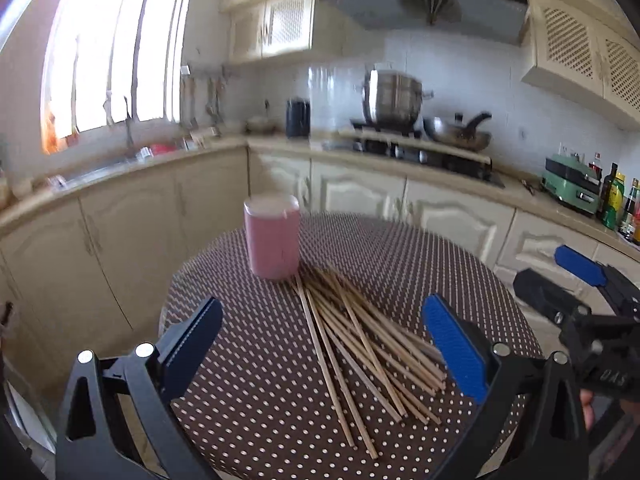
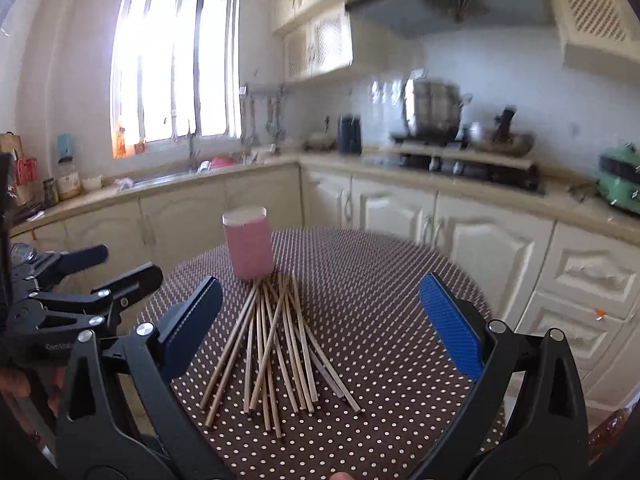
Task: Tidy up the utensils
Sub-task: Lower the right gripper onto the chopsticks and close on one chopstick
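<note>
With both the left gripper (image 1: 322, 344) and right gripper (image 2: 320, 320) held apart and empty, the approach step is judged current; one thin wooden chopstick (image 2: 276, 340) is to be pinched for the tall pink cylindrical holder (image 2: 248, 244).

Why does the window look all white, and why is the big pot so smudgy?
Left wrist view: the window is blown out by daylight, the cabinets bend from the fisheye lens, and the steel pot is only slightly soft. Right wrist view: the same pot is smeared by motion blur, while the chopsticks nearby look fairly sharp.
</note>
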Action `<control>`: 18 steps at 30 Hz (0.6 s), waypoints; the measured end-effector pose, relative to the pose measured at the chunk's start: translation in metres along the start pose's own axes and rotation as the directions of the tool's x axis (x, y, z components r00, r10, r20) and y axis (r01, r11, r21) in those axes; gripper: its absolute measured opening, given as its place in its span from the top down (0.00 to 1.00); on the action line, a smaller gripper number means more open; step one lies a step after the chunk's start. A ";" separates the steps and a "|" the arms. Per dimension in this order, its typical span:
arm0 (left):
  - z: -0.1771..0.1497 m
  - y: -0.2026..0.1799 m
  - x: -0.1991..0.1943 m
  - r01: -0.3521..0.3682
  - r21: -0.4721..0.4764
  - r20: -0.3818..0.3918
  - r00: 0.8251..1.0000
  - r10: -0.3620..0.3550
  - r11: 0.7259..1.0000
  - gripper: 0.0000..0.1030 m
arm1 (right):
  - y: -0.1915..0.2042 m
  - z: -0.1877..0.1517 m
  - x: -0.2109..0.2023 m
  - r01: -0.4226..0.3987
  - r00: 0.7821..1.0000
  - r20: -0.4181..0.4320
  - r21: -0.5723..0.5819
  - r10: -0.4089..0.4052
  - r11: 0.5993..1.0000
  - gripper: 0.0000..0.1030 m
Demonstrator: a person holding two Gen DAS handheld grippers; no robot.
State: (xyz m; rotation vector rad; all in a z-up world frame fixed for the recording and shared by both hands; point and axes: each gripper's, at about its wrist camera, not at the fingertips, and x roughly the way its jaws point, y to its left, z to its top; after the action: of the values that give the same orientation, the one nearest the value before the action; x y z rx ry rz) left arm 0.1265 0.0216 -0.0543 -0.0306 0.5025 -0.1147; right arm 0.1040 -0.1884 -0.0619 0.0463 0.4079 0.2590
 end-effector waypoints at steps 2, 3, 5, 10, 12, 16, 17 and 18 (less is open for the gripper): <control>-0.002 0.007 0.027 0.003 -0.014 -0.089 0.996 -0.004 1.000 0.04 | -0.009 0.002 0.026 -0.016 0.996 -0.093 0.015 0.017 1.000 0.06; -0.004 0.010 0.043 0.003 -0.017 -0.146 0.989 -0.006 1.000 0.04 | -0.014 0.002 0.039 -0.031 0.992 -0.124 0.017 0.033 0.999 0.06; -0.009 0.016 0.068 0.016 -0.028 -0.229 0.973 -0.022 0.999 0.04 | -0.019 0.001 0.063 -0.038 0.979 -0.201 0.000 0.037 0.999 0.06; -0.025 0.028 0.122 0.056 -0.062 -0.403 0.912 -0.077 0.996 0.22 | -0.024 -0.005 0.104 -0.065 0.948 -0.313 -0.037 0.050 0.997 0.06; -0.031 0.032 0.141 0.063 -0.089 -0.460 0.883 -0.097 0.994 0.38 | -0.023 -0.007 0.116 -0.067 0.941 -0.337 -0.070 0.040 0.995 0.06; -0.041 0.033 0.165 0.044 -0.093 -0.512 0.855 -0.085 0.995 0.46 | -0.028 -0.012 0.142 -0.110 0.906 -0.416 -0.062 0.075 0.992 0.06; -0.042 0.032 0.168 0.033 -0.080 -0.517 0.853 -0.070 0.996 0.49 | -0.030 -0.013 0.145 -0.118 0.901 -0.426 -0.057 0.082 0.991 0.07; -0.043 0.031 0.170 0.028 -0.070 -0.525 0.849 -0.061 0.997 0.50 | -0.032 -0.013 0.149 -0.124 0.896 -0.436 -0.053 0.089 0.991 0.07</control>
State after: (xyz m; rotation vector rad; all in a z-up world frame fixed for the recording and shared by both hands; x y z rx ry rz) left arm 0.2566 0.0324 -0.1755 -0.0709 1.0597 -0.1539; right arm 0.2381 -0.1810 -0.1349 -0.0695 0.8408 0.3962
